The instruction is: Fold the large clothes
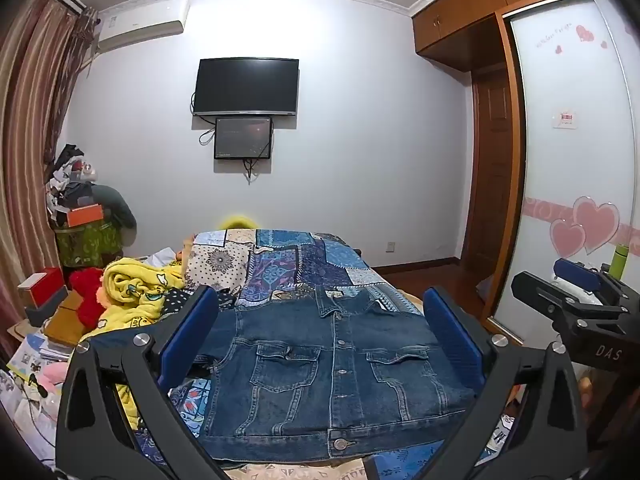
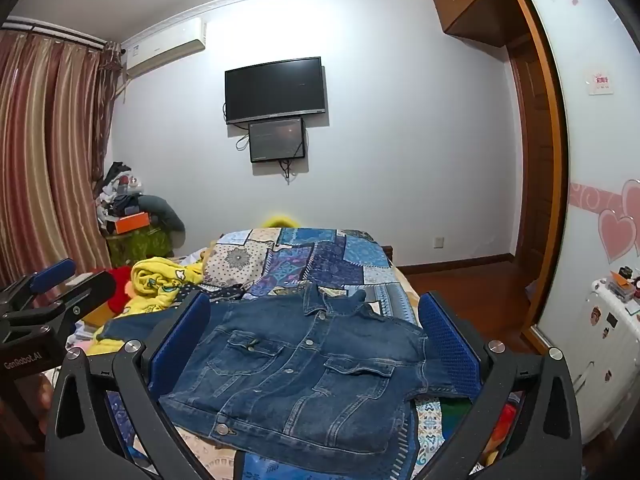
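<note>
A dark blue denim jacket [image 1: 332, 376] lies front up and buttoned on the patchwork bed, collar pointing away; it also shows in the right wrist view [image 2: 304, 368]. One sleeve trails off to its left [image 2: 128, 326]. My left gripper [image 1: 320, 340] is open and empty, held above the jacket's near half, its blue pads [image 1: 188, 336] wide apart. My right gripper [image 2: 316, 340] is open and empty above the jacket too. Each gripper shows at the edge of the other's view, the right one [image 1: 580, 300] and the left one [image 2: 52, 296].
The blue patchwork bedspread [image 1: 304, 264] covers the bed. A yellow blanket [image 1: 136, 292] and a red plush toy [image 1: 90, 296] lie at the left. Cluttered books and boxes [image 1: 36, 320] stand left of the bed. A wardrobe [image 1: 576, 160] and white suitcase [image 2: 608, 360] are at the right.
</note>
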The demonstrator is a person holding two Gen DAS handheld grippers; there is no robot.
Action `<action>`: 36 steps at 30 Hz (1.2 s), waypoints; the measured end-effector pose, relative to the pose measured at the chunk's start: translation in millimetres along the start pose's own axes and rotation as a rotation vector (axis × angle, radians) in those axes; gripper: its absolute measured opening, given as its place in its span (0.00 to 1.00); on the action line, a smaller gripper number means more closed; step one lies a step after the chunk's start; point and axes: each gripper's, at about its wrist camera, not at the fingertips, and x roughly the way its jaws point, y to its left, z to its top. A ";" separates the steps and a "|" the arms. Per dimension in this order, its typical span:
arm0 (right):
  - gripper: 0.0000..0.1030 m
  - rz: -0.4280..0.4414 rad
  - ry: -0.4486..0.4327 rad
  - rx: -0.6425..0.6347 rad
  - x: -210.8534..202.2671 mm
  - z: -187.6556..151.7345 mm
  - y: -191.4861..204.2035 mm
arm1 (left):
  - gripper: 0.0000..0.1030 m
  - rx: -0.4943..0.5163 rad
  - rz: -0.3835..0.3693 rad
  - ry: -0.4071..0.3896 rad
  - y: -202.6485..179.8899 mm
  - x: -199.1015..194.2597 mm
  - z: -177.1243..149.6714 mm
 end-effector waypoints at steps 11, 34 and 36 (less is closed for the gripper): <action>1.00 0.000 -0.004 0.002 -0.1 0.1 -0.3 | 1.00 -0.015 -0.001 0.005 6.3 1.3 -2.5; 1.00 -0.005 -0.016 0.006 -1.6 0.5 -1.0 | 1.00 -0.012 0.006 0.007 9.1 3.6 -3.9; 1.00 -0.005 -0.016 0.006 -1.3 0.5 -1.3 | 1.00 -0.012 0.007 0.006 8.8 3.5 -3.9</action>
